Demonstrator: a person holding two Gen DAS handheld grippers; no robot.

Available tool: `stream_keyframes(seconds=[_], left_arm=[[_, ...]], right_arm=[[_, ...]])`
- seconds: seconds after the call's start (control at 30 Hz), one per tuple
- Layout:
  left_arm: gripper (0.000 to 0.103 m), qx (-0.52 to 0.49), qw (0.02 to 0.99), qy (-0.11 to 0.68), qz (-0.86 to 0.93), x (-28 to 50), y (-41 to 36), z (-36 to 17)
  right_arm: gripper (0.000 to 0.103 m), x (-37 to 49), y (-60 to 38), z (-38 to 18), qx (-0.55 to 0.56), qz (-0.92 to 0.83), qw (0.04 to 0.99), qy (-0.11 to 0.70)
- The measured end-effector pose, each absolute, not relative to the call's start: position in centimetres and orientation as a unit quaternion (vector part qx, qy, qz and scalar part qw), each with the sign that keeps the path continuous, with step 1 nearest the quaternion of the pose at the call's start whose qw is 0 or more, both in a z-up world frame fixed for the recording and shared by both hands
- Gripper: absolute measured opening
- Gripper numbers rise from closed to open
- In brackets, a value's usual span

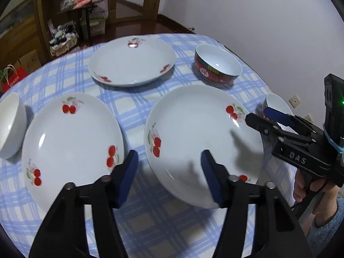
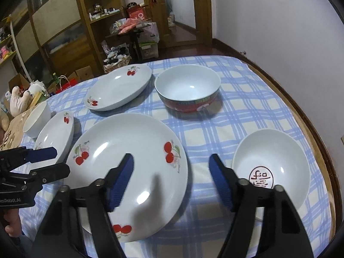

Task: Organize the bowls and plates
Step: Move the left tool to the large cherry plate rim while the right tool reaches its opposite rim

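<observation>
Three cherry plates sit on the bench (image 1: 150, 225) with the blue check cloth: the near right plate (image 1: 200, 142), the near left plate (image 1: 71, 146), the far plate (image 1: 131, 61). A red bowl (image 1: 217, 66) stands far right. The left gripper (image 1: 169, 178) and right gripper (image 2: 172, 180) hang above, jaws wide, holding nothing.
</observation>
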State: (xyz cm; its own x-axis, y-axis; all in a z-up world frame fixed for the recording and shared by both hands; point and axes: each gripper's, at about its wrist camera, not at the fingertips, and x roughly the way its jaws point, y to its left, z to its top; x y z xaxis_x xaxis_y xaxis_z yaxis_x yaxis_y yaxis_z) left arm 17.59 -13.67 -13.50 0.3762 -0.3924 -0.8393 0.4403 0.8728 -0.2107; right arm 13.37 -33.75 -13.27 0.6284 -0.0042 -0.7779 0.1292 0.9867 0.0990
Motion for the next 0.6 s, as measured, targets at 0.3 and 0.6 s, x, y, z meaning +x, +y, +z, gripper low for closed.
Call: stream_keyframes(seconds=[0.3,0.6], left_arm=[[0.049,0.023,0.821,0.516,-0.244,18.0,-13.9,-14.7],[0.049,0.025,0.814,0.529,-0.237,18.4,-13.8,-15.8]], right_arm=[[0.050,13.4,-34.6,-14.3,0.092,-0.036,0.888,0.449],[0.036,13.7,-34.8,-14.8,0.102,-0.036,0.883,0.457]])
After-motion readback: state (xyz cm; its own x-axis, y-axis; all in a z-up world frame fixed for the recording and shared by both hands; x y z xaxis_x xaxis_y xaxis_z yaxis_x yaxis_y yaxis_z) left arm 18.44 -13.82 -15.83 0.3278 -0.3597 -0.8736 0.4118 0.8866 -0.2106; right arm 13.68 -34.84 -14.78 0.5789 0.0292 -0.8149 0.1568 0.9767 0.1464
